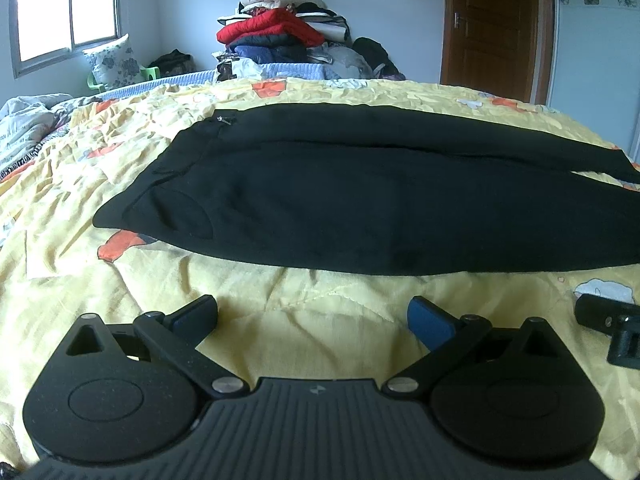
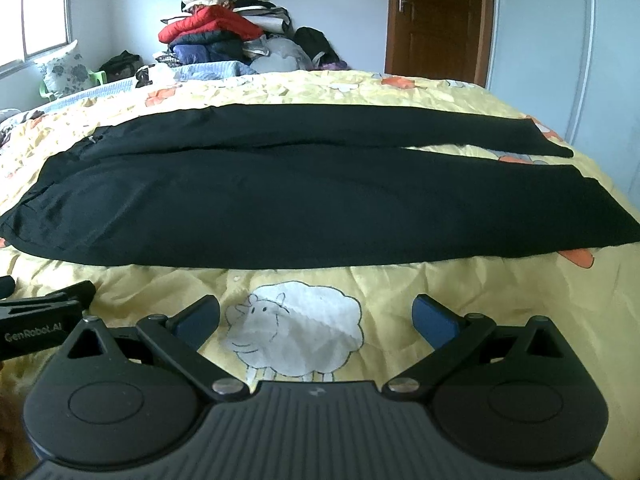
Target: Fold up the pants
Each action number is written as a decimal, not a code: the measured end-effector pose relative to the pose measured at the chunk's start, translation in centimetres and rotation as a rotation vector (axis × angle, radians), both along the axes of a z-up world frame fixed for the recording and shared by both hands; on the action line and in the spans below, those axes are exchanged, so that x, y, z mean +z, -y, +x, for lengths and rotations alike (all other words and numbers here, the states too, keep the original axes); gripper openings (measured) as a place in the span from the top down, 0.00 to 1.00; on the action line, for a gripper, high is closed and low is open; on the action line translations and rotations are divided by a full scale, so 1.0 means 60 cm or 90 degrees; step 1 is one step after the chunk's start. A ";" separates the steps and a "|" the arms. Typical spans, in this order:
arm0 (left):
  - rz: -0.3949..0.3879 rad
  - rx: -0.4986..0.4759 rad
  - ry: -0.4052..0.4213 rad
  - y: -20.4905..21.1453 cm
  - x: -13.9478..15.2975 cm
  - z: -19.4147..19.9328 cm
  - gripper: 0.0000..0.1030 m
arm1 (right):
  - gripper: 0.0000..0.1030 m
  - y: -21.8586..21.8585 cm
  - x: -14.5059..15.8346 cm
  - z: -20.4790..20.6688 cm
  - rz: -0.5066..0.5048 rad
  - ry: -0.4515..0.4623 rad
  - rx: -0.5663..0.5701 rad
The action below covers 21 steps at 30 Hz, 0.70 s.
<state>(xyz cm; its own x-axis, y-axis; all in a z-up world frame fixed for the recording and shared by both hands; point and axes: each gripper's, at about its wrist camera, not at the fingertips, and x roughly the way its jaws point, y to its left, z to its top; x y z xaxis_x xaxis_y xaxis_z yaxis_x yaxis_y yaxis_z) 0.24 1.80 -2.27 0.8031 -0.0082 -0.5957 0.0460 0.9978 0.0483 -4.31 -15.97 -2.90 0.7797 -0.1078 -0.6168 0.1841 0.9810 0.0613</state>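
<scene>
Black pants (image 1: 360, 200) lie flat across a yellow bed quilt (image 1: 80, 184), waist to the left, both legs stretched to the right. The right wrist view shows the pants (image 2: 280, 208) full length, with the two leg ends slightly apart at the right. My left gripper (image 1: 313, 320) hovers open over bare quilt just short of the pants' near edge, nothing between its blue pads. In the same way, my right gripper (image 2: 316, 320) is open above a printed sheep (image 2: 296, 332), short of the near leg. Each gripper shows at the edge of the other's view.
A tall heap of folded clothes and jackets (image 1: 276, 28) stands beyond the bed's far side. A floral pillow on a green chair (image 1: 114, 62) sits near the window. A wooden door (image 1: 496, 24) is at the back right. Crumpled bedding (image 1: 28, 128) lies at the left.
</scene>
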 end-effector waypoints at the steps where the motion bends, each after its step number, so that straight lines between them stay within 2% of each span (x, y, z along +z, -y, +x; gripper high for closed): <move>1: -0.001 0.000 0.000 0.000 -0.001 0.000 0.00 | 0.00 0.000 -0.003 0.001 -0.003 -0.001 -0.001; 21: -0.020 0.003 -0.005 -0.003 -0.005 0.003 0.00 | 0.00 0.002 -0.017 0.007 -0.005 -0.008 0.003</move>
